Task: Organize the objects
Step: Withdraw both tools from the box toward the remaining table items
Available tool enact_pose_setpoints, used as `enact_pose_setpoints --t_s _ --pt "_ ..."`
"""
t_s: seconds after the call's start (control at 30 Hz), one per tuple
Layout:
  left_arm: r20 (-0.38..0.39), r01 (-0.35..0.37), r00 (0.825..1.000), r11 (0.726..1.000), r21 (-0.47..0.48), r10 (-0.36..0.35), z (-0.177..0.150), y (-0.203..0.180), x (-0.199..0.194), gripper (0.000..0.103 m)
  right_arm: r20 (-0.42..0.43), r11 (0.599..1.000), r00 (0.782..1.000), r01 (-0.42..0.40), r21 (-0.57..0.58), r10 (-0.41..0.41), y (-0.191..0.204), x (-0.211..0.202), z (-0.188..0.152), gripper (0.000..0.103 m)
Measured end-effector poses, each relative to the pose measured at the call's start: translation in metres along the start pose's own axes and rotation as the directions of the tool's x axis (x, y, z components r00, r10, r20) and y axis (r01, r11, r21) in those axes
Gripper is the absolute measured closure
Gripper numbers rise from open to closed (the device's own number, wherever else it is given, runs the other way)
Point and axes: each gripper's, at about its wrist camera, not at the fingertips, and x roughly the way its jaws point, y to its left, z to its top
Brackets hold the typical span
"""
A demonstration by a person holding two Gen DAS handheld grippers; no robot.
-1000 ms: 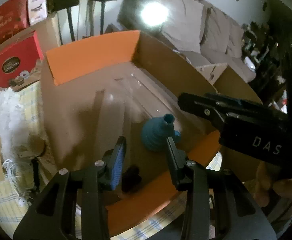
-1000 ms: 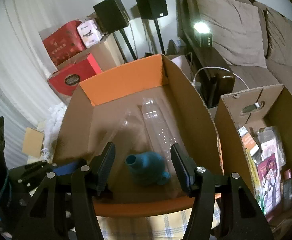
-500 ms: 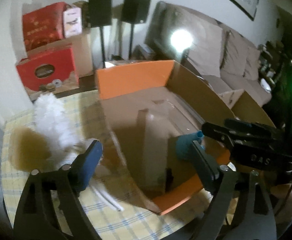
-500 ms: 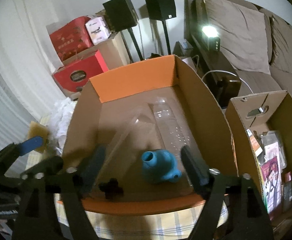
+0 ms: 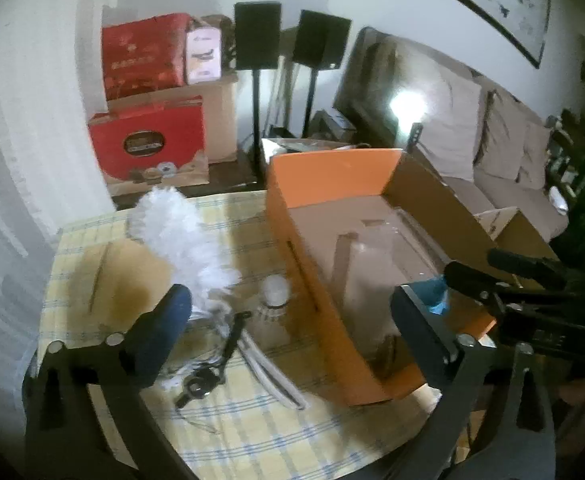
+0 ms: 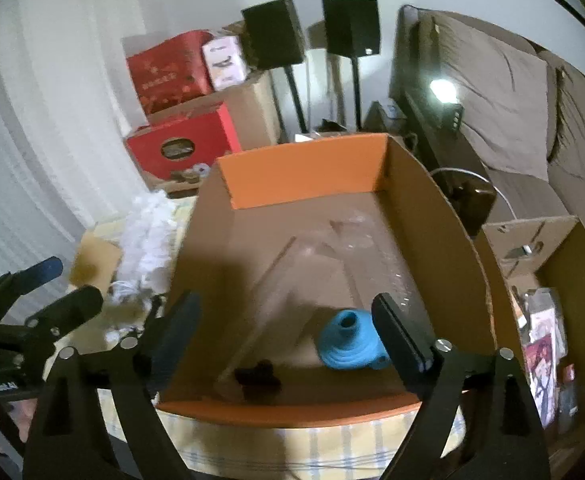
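Note:
An open orange cardboard box (image 6: 304,176) stands on a table with a yellow checked cloth (image 5: 252,432). On the box floor lie a blue funnel-shaped object (image 6: 348,340), a small black object (image 6: 258,376) and clear plastic bottles (image 6: 364,248). My right gripper (image 6: 288,336) is open and holds nothing above the box's near edge. My left gripper (image 5: 292,332) is open wide over the table, left of the box (image 5: 332,176). Beneath and ahead of it lie a white feather duster (image 5: 180,240), a black strap-like item (image 5: 212,364), a white cable (image 5: 268,364) and a clear white-capped bottle (image 5: 276,292).
A second cardboard box (image 6: 540,240) with packets stands right of the table. Red boxes (image 5: 148,148), two black speakers on stands (image 5: 256,40) and a sofa (image 5: 504,152) are behind. A brown cardboard piece (image 5: 128,276) lies on the table's left.
My left gripper has backed out of the box toward the left and spread wide. A small black object now lies on the box floor. My right gripper has opened wider and drawn back.

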Motion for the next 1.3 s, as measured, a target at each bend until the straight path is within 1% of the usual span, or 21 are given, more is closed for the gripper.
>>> enact_pose_setpoints --t_s 0.1,0.17,0.27,0.57,0.67,0.73,0.93,1.07,1.17,1.3 --pt "0.005 -0.011 1.000 1.000 -0.012 0.011 -0.003 0.010 -0.005 0.000 0.010 0.999 1.000 -0.005 -0.031 0.005 0.013 -0.002 0.000 0.001" --pt "0.009 -0.016 1.000 1.000 -0.015 0.017 -0.005 0.018 -0.009 0.000 0.023 0.998 1.000 -0.011 -0.056 0.012 0.024 -0.004 0.000 0.001" --pt "0.014 -0.031 0.999 0.999 -0.023 0.032 -0.007 0.029 -0.014 0.000 0.017 0.997 0.999 -0.040 -0.065 0.041 0.036 -0.004 0.001 0.001" --pt "0.013 -0.080 0.997 0.992 -0.098 0.082 -0.019 0.079 -0.024 0.000 -0.003 0.991 0.996 -0.084 -0.108 0.084 0.067 0.004 -0.001 0.001" --pt "0.010 -0.077 0.997 0.991 -0.107 0.079 -0.025 0.092 -0.024 0.000 -0.007 0.989 0.996 -0.090 -0.118 0.090 0.076 0.007 0.001 0.001" --pt "0.005 -0.068 0.998 0.992 -0.109 0.069 -0.031 0.099 -0.024 0.000 -0.010 0.988 0.995 -0.104 -0.117 0.104 0.081 0.010 0.002 0.001" --pt "-0.024 -0.074 0.997 0.992 -0.098 0.072 -0.049 0.111 -0.018 0.000 -0.019 0.981 0.988 -0.152 -0.120 0.150 0.096 0.018 0.006 0.001" --pt "-0.038 -0.061 0.998 0.994 -0.089 0.058 -0.062 0.116 -0.013 0.001 -0.036 0.975 0.983 -0.183 -0.122 0.180 0.105 0.026 0.011 0.003" --pt "-0.057 -0.059 0.997 0.994 -0.087 0.054 -0.070 0.119 -0.006 0.003 -0.051 0.971 0.978 -0.206 -0.124 0.202 0.110 0.033 0.014 0.007" --pt "-0.079 -0.043 0.996 0.994 -0.102 0.035 -0.077 0.125 0.003 0.007 -0.078 0.966 0.972 -0.228 -0.118 0.220 0.115 0.046 0.018 0.017"
